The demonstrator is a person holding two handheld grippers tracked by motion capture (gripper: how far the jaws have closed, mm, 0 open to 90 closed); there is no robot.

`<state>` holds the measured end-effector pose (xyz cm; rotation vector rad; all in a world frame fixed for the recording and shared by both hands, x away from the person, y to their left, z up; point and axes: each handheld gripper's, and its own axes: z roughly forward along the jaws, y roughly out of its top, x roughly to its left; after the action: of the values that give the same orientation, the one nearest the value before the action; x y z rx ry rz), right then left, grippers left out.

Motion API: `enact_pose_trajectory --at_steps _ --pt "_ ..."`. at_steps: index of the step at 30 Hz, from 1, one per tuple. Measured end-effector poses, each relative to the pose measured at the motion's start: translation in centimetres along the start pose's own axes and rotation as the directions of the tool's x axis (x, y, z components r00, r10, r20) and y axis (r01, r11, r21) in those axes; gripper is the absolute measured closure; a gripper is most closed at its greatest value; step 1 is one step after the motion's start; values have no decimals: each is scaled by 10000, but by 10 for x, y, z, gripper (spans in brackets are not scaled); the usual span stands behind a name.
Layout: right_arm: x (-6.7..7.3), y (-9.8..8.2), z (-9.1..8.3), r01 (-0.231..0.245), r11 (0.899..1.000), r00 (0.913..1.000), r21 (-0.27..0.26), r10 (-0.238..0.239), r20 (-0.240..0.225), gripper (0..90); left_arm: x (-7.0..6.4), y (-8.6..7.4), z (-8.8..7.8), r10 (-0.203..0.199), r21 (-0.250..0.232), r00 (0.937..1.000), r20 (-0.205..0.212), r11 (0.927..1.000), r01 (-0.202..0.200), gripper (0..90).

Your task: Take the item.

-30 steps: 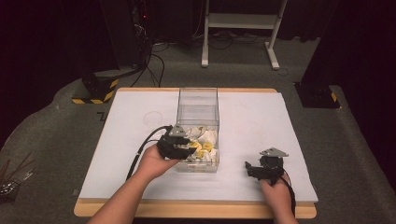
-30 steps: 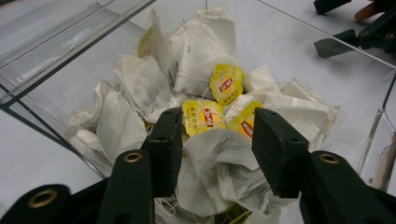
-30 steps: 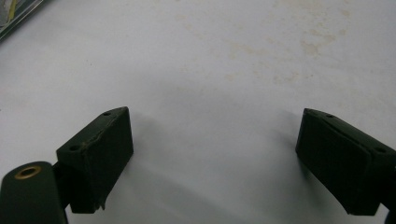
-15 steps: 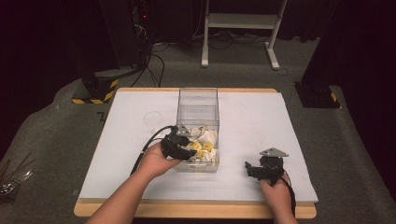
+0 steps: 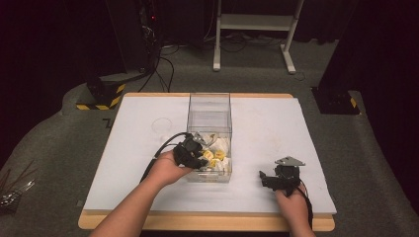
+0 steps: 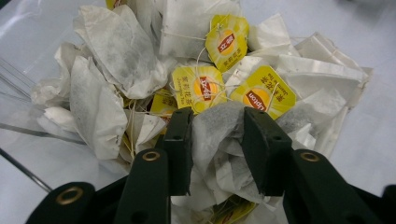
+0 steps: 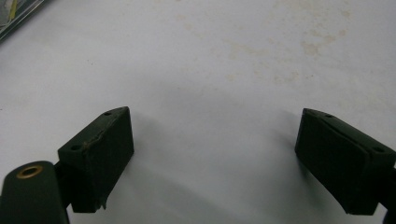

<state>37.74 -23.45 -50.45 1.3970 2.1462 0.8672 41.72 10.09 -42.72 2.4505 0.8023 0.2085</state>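
Toward the table's front edge, left of centre, the left gripper [image 6: 217, 140] reaches into the clear, straight-walled plastic box [image 5: 209, 106]; its matte black jaws have just been closing and now pinch a crumpled, papery white tea bag [image 6: 219, 135] among yellow tags. Near the front right corner, the right gripper [image 7: 212, 161] rests with jaws spread over the stained white table [image 7: 224, 60].

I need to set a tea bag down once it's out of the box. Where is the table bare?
The white table top is bare left of the clear box, and between the box and the right gripper, whose jaws stand open. Inside the box it is crowded with tea bags, where the left gripper pinches one.
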Motion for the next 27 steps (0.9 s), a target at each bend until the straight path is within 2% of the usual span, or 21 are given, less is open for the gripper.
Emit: enact_pose_trajectory --at_steps 5,10,13,18,23,27 --pt "0 0 0 -2 10000 10000 -3 2 1 116 -2 -1 0 118 -49 9998 -162 9999 -119 716" --pt "0 0 0 4 10000 10000 -11 -4 8 117 -3 -3 0 -42 -232 9996 -283 9997 35 758" --pt "0 0 0 3 10000 10000 -10 -3 5 117 -6 -3 -1 83 -302 9991 -413 9995 -96 779" --pt "0 0 0 -1 10000 10000 -10 1 0 117 -5 -6 -2 -128 -617 9990 -428 9980 101 785" --pt "0 0 0 0 10000 10000 -6 0 -6 117 -6 -6 -6 -91 -890 9976 -691 9960 29 785" --pt "0 0 0 -3 10000 10000 -8 3 -12 117 -5 -7 -9 -95 -1080 9979 -637 9942 26 788"
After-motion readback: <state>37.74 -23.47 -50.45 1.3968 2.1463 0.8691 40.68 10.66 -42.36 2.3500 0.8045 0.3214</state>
